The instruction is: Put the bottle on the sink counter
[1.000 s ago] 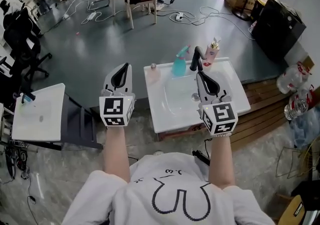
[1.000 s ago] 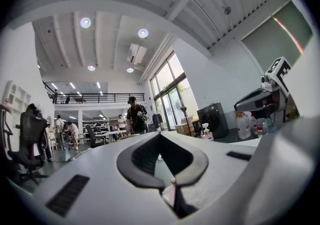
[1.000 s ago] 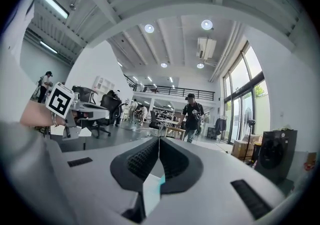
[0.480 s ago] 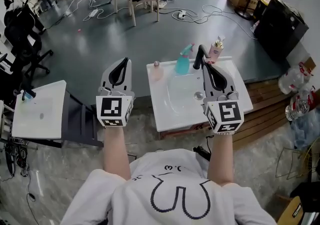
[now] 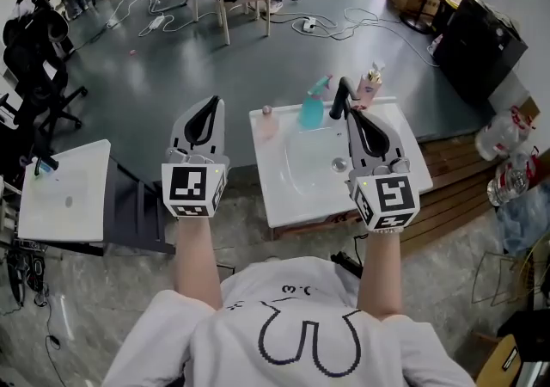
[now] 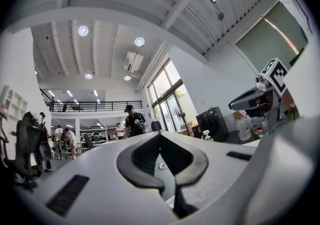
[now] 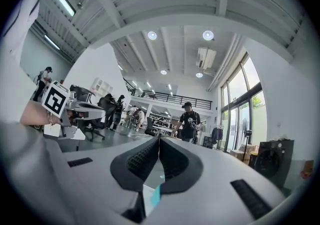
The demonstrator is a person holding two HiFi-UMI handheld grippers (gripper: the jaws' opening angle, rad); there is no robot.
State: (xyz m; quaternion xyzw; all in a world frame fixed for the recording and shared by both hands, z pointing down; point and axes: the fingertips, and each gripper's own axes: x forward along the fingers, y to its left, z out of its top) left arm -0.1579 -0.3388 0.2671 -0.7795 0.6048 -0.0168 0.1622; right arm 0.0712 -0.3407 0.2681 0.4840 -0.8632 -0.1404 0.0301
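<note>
The left hand-held gripper (image 5: 211, 107) is held shut with nothing in it, out over the grey floor (image 5: 172, 58) beside the white sink surface (image 5: 284, 205). The right hand-held gripper (image 5: 347, 112) is shut too, also with nothing in it, and is held above the sink's bowl. A blue plastic spray bottle (image 5: 311, 110) is stood upright on the back rim, just beside the black tap (image 5: 337, 100). A small pink bottle (image 5: 266, 123) is stood to its left, and a pink pump bottle (image 5: 369, 87) on the tap's other side.
</note>
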